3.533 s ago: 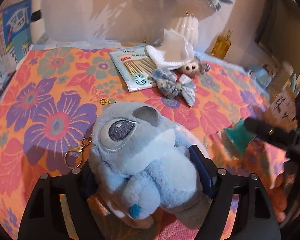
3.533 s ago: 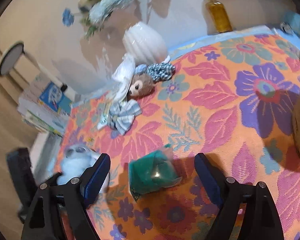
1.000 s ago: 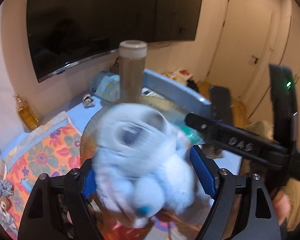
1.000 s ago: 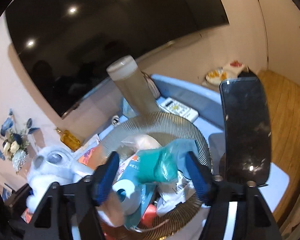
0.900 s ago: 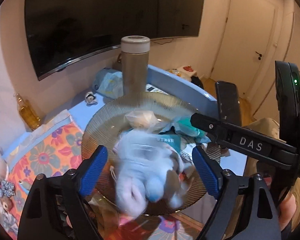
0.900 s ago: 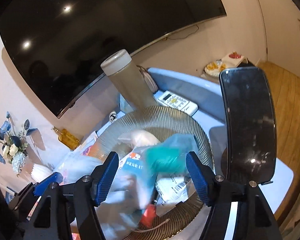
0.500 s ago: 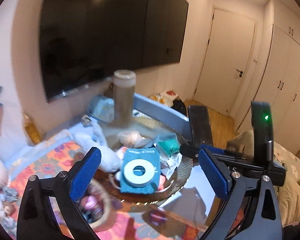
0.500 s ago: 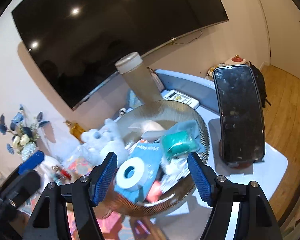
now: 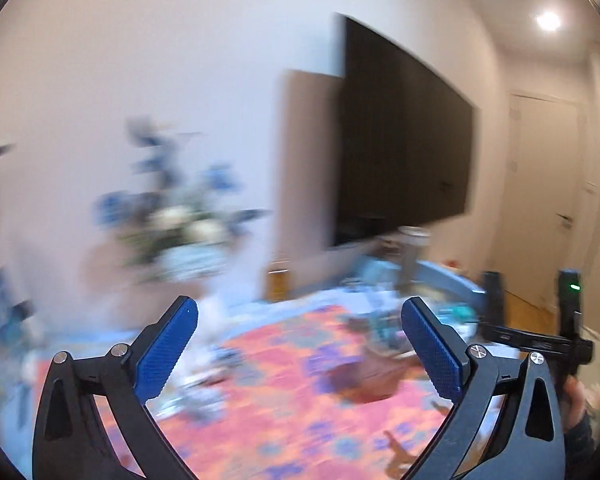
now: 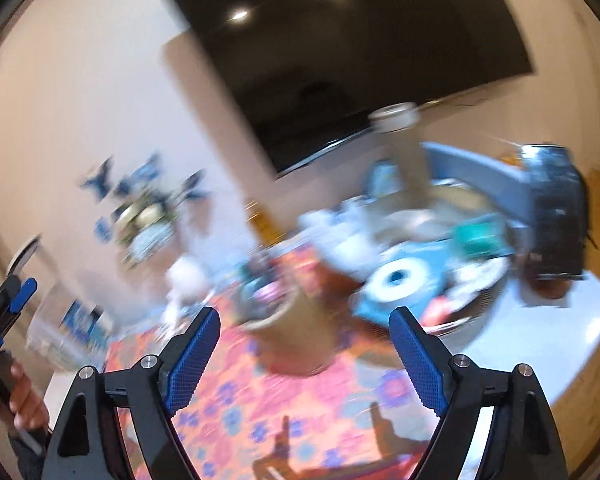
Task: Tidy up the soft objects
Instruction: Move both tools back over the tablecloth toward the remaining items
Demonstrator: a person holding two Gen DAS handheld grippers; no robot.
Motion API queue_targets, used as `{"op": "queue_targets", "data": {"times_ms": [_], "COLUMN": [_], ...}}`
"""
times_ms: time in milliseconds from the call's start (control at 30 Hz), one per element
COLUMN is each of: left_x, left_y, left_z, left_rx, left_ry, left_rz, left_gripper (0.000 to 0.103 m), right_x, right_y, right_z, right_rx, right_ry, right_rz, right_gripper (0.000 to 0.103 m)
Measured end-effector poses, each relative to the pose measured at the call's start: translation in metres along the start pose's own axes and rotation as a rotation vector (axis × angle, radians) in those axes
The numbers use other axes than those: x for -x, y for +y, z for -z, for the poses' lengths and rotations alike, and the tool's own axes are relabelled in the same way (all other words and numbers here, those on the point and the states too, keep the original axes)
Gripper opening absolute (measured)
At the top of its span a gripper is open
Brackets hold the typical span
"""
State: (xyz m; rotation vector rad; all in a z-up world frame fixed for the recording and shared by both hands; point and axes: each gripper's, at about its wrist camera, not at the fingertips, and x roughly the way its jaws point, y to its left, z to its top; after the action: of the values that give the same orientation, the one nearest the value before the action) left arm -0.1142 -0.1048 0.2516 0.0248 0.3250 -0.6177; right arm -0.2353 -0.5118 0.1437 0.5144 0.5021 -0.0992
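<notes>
Pale walls and a big dark television (image 10: 340, 52) fill the background of both wrist views, which are smeared with motion. Below them lies the bench (image 9: 284, 392) under its orange flowered cloth, with a blurred vase of blue and white flowers (image 9: 172, 224) at the back.

At the far right end sits the ribbed glass bowl (image 10: 484, 284). In the right wrist view the pale blue plush toy (image 10: 340, 240) lies at its left edge, and the teal bundle (image 10: 476, 236) rests on the pile toward its right, beside a blue packet with a white tape roll (image 10: 396, 280). A second ago each soft thing was pinched over the bowl; now both are in it.

The left hand-held gripper (image 9: 300, 344) has just spread as wide as it goes, with nothing between its blue pads. The right hand-held gripper (image 10: 304, 352) has also just been opening and is likewise empty. Since half a second ago both views have swung from the bowl toward the flowered cloth.

My reading: this delivery is done, and the hands are going for whatever soft things remain; the blur hides which.
</notes>
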Motion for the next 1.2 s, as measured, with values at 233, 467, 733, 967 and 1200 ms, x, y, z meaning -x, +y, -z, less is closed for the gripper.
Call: {"op": "queue_targets", "data": {"times_ms": [233,467,733,967,1200], "left_x": [0.025,-0.046,-0.067,-0.068,-0.085], "left_y": [0.093,0.134,0.158,0.166,0.152], "left_z": [0.072,0.181,0.222,0.227,0.227], "left_rx": [0.128,0.252,0.398,0.453,0.316], "left_ry": [0.122,0.382,0.457,0.464,0.589], "left_rz": [-0.232,-0.312,-0.286,-0.285,-0.378], "left_gripper": [0.102,0.102,0.102,0.102,0.102], "right_x": [-0.065,-0.153,-0.202,-0.207,-0.211], "right_y": [0.104,0.174,0.149,0.157,0.16], "right_z": [0.058,0.142,0.158,0.162,0.165], "right_rx": [0.231,0.498,0.434,0.501,0.534], "right_ry": [0.193,0.329,0.455,0.461,0.477], "right_rz": [-0.134,-0.053,-0.009,0.062,0.079], "right_gripper": [0.103,0.103,0.103,0.103,0.103]}}
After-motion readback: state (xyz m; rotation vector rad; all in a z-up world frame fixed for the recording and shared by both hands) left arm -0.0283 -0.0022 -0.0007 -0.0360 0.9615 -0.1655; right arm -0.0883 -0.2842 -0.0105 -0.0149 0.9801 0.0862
